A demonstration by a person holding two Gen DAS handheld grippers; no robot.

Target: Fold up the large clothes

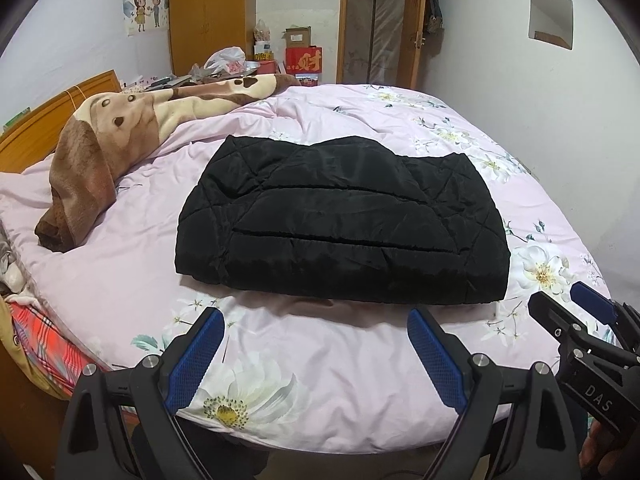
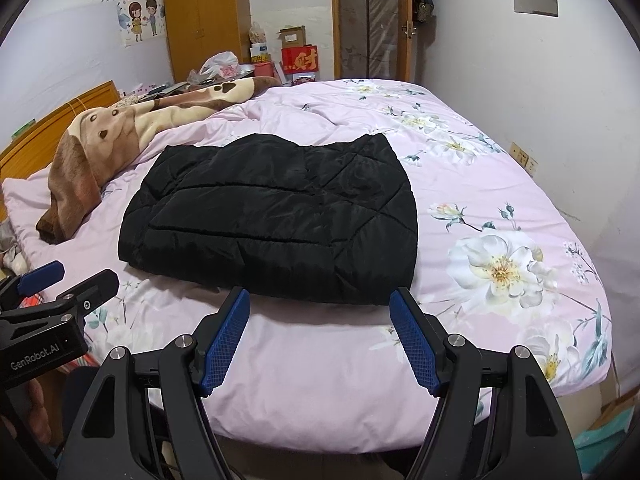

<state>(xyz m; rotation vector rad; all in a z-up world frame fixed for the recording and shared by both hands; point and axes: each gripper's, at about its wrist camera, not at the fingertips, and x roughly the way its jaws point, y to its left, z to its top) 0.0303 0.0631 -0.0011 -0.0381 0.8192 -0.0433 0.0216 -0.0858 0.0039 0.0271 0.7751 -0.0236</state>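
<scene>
We're looking over the near edge of the bed [image 1: 320, 400], and the black quilted jacket [image 1: 344, 224] lies folded into a thick rectangle in the middle of the pink floral duvet [image 2: 500, 184]. There's open duvet on every side of it: a bare strip between its near hem and the bed's edge, a wide stretch out to the right, more beyond toward the far end.

The left gripper [image 1: 316, 354] hovers over that near strip, jaws spread wide, nothing between them. The right gripper [image 2: 322, 334] sits just beside it, jaws spread as well and empty, their tips close to the jacket's near hem without touching it.

The jacket's shell is shiny, stitched in diagonal lines, puffy at the folds, its far edge dipping in the middle. The blue pads [image 2: 224, 344] on the jaws are ribbed. A plush brown-and-cream blanket [image 1: 120, 136] is bunched along the left, near the wooden headboard [image 1: 52, 120].

Whatever is tucked under the jacket's folds is hidden from us. The bed's near corners run out of frame, and the clutter by the wardrobe [image 2: 204, 20] is too small to make out.
</scene>
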